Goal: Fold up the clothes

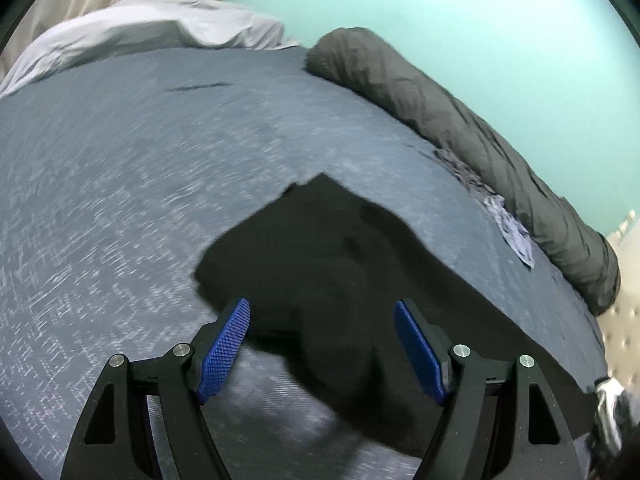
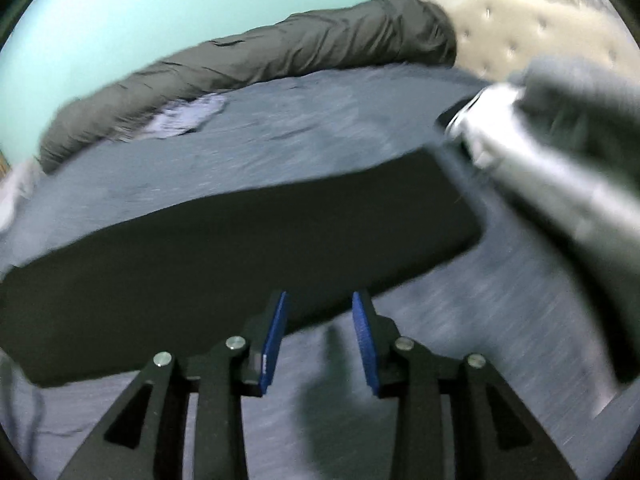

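The bed takes up nearly everything, spread with a blue-grey woven cover, with a turquoise wall rising behind it at twelve o'clock. Along the far edge lies a long dark grey rolled duvet, running from about twelve toward three o'clock in the left wrist view, and a pale grey sheet is bunched at eleven o'clock. A small crumpled lavender cloth peeks out just beside the roll. The black garment lies flat on the cover as a long dark band, its edge reaching right up to both tools. The left tool hovers at six o'clock with its blue pads spread wide, gripping nothing, one corner of the garment between and beneath them. The right tool has its pads parted more narrowly, empty, at the garment's near edge. A blurred grey sleeve and the other tool's silver body cross at two o'clock.
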Action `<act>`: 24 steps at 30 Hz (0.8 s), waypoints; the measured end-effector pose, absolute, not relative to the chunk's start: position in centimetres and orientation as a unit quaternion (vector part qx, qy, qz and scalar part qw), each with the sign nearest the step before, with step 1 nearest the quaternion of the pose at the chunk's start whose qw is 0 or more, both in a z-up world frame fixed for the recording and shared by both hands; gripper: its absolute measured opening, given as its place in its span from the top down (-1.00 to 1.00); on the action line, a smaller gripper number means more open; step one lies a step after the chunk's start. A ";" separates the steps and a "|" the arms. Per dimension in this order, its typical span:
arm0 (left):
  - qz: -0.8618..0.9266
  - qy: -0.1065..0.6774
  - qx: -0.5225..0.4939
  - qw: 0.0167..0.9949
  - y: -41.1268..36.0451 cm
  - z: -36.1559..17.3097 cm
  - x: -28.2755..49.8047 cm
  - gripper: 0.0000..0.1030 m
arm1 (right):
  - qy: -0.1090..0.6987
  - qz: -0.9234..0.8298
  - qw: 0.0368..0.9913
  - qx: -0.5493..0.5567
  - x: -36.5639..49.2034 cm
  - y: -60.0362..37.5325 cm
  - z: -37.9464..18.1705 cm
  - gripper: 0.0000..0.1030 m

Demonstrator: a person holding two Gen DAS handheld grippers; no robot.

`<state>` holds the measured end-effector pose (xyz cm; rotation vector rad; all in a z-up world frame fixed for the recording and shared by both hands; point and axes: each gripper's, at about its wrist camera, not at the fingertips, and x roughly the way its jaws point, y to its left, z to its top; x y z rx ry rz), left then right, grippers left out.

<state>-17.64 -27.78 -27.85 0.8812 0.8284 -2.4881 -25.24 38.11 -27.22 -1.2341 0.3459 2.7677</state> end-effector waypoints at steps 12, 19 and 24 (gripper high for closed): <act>-0.858 0.373 0.316 0.156 -30.8 -31.1 -17.9 -0.52 | 0.200 0.880 -0.045 -0.429 -24.5 31.1 -30.2 0.19; -0.856 0.385 0.316 0.140 -30.6 -31.8 -18.5 -0.52 | 0.207 0.875 -0.071 -0.432 -24.7 30.0 -30.8 0.19; -0.852 0.397 0.317 0.128 -30.4 -32.3 -19.0 -0.45 | 0.219 0.869 -0.075 -0.438 -24.9 30.1 -31.4 0.19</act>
